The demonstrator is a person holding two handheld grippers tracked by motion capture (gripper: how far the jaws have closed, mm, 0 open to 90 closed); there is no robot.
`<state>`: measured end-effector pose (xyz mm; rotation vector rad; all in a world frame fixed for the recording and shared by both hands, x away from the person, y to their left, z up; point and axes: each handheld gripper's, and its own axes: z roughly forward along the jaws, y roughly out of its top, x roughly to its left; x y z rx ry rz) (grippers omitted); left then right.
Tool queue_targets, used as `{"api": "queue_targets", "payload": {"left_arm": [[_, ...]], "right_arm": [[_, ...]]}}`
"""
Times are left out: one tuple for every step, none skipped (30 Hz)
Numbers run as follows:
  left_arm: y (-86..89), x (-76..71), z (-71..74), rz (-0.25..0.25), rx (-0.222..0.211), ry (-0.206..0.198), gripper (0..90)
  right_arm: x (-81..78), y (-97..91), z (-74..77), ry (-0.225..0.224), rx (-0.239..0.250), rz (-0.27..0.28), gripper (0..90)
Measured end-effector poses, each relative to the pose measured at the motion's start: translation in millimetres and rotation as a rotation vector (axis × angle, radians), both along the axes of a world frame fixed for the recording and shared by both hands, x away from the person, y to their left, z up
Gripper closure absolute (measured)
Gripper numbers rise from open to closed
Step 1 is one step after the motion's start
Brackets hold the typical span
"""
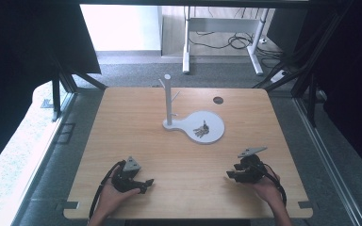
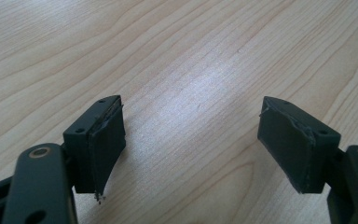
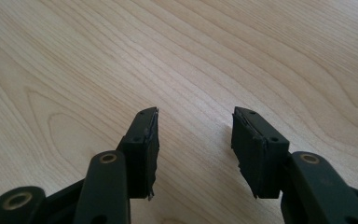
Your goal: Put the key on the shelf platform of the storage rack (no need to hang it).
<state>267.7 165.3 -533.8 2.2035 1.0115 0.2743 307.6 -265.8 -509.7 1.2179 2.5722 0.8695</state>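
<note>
A bunch of keys [image 1: 201, 129] lies on the round white base [image 1: 213, 136] of a white peg stand [image 1: 168, 101] near the table's middle. My left gripper [image 1: 147, 183] rests low over the wooden table [image 1: 122, 127] at the front left, held by a hand; its jaws stand wide open [image 2: 191, 140] over bare wood. At the front right, my right gripper [image 1: 230, 175] is also held low over the table. Its jaws are open [image 3: 195, 140] with nothing between them.
A dark round hole [image 1: 218, 100] sits in the tabletop at the back right. Beyond the table's far edge stand white desk legs [image 1: 186, 52] with cables on the floor. Dark frames flank both sides.
</note>
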Motion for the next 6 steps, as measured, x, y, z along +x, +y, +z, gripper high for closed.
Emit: {"api": "queue_targets", "payload": {"left_arm": [[0.0, -0.1, 0.1, -0.001, -0.001, 0.0, 23.3], [-0.1, -0.1, 0.2, -0.002, -0.001, -0.001, 23.3], [-0.1, -0.1, 0.2, -0.003, 0.0, 0.0, 23.3], [-0.1, -0.1, 0.2, -0.003, -0.001, -0.001, 23.3], [-0.2, -0.1, 0.3, -0.003, -0.002, 0.0, 23.3], [-0.2, -0.2, 0.4, -0.003, -0.003, 0.0, 23.3]], "right_arm": [[-0.3, -0.5, 0.1, -0.001, 0.003, -0.004, 51.2], [-0.4, -1.2, 0.1, -0.009, 0.007, -0.004, 51.1], [-0.5, -1.8, 0.2, -0.011, 0.016, -0.008, 51.0], [-0.4, -2.5, -0.1, -0.022, 0.02, -0.008, 51.0], [-0.7, -2.9, -0.3, -0.026, 0.024, -0.014, 51.0], [-0.7, -3.5, -0.7, -0.027, 0.028, -0.018, 50.6]]}}
